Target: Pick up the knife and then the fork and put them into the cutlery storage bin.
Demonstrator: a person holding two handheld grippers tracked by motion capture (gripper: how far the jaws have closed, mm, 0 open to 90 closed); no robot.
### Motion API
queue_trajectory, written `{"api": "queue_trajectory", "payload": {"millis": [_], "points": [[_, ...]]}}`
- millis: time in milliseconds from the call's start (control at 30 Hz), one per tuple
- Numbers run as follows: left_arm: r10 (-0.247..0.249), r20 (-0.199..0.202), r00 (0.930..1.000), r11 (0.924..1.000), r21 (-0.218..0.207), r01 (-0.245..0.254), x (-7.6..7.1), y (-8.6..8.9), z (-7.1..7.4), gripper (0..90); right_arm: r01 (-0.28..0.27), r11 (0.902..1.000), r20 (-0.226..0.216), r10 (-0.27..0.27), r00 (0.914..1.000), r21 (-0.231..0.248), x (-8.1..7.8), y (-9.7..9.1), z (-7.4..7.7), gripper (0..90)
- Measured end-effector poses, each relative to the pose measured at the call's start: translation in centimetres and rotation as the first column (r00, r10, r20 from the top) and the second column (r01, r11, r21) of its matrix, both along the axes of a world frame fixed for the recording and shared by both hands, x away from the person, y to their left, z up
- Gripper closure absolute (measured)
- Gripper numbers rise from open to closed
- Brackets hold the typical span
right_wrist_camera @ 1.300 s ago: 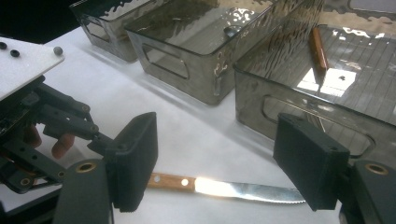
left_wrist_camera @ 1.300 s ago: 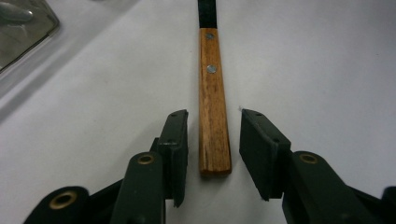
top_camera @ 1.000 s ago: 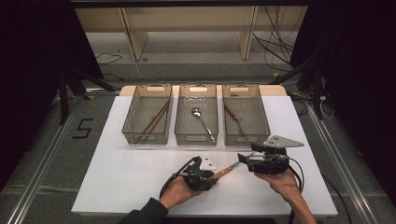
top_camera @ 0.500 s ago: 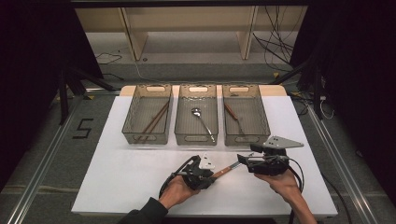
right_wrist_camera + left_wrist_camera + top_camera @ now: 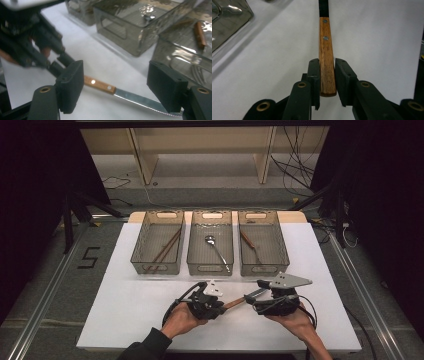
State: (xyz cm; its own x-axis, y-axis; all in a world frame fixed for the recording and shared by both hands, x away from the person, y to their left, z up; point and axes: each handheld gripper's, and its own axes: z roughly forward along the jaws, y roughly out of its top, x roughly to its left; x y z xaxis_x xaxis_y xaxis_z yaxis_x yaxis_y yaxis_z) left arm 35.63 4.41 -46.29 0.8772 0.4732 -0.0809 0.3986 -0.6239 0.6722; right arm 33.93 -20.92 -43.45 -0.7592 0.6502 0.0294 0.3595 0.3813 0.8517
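L gripper (image 5: 220,306) sits low-centre on the white table (image 5: 125,320), jaws clamped on the butt end of a wood-handled knife (image 5: 240,300); in the left gripper view the two black pads (image 5: 314,75) press both sides of the riveted handle (image 5: 326,55), which runs straight away from the camera, w/ the dark blade start at the top edge. Jaws have just been closing a bit further, handle between them. R gripper (image 5: 260,301) is just beside it to the right, grey three-cornered plate on top, jaws wide apart & gripping nothing: in the right gripper view the serrated blade (image 5: 140,100) passes low between the two pads, touching neither as far as I can tell; the L gripper (image 5: 60,61) shows there holding the handle end. Knife lies roughly level just above the table, slanting up-right in the high view, handle toward the L gripper, blade toward the R. Behind: 3 clear bins in a row – left bin (image 5: 142,245) w/ chopsticks (image 5: 165,249), middle bin (image 5: 196,245) w/ a spoon (image 5: 216,251), right bin (image 5: 280,245) w/ wood-handled cutlery (image 5: 249,242); can't tell exactly what kind.
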Motion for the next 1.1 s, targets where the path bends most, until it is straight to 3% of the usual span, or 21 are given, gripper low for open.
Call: {"api": "queue_trajectory", "payload": {"millis": [233,533,733,900,1000,1033,1067,1100], "points": [[-0.005,-0.025,0.9997,0.9995,-0.03,0.004,0.2,1.0,1.0,74.4,-0.079,0.9903,0.069,0.087,0.9938,-0.115,-1.2,2.1,-0.9,29.6],[-0.027,-0.042,0.9988,0.9991,-0.033,0.025,0.1,1.8,1.9,74.4,-0.101,0.9558,0.16,0.149,0.9759,-0.276,-2.4,4.2,-1.9,30.0],[-0.04,-0.055,0.9977,0.9989,-0.025,0.039,0.0,1.9,2.1,74.4,-0.086,0.9151,0.235,0.191,0.953,-0.394,-3.1,5.2,-2.5,31.8],[-0.045,-0.063,0.997,0.9989,-0.018,0.044,-0.3,1.4,2.0,74.5,-0.073,0.8702,0.275,0.233,0.9328,-0.487,-3.6,6.2,-3.4,34.9],[-0.056,-0.072,0.9959,0.9983,-0.022,0.055,-0.3,1.4,1.9,74.5,-0.06,0.8376,0.316,0.27,0.9096,-0.543,-4.0,7.0,-4.2,38.3],[-0.059,-0.077,0.9952,0.9981,-0.02,0.058,-0.2,1.4,1.9,74.5,-0.055,0.8302,0.316,0.271,0.9092,-0.555,-4.2,7.3,-4.4,39.4],[-0.057,-0.077,0.9954,0.9983,-0.018,0.056,-0.2,1.4,1.9,74.5,-0.051,0.8211,0.33,0.285,0.8998,-0.568,-4.3,7.4,-4.6,40.8],[-0.055,-0.079,0.9953,0.9983,-0.022,0.054,-0.2,1.5,1.9,74.5,-0.04,0.8168,0.341,0.284,0.8962,-0.576,-4.4,7.5,-4.7,42.6]]}}
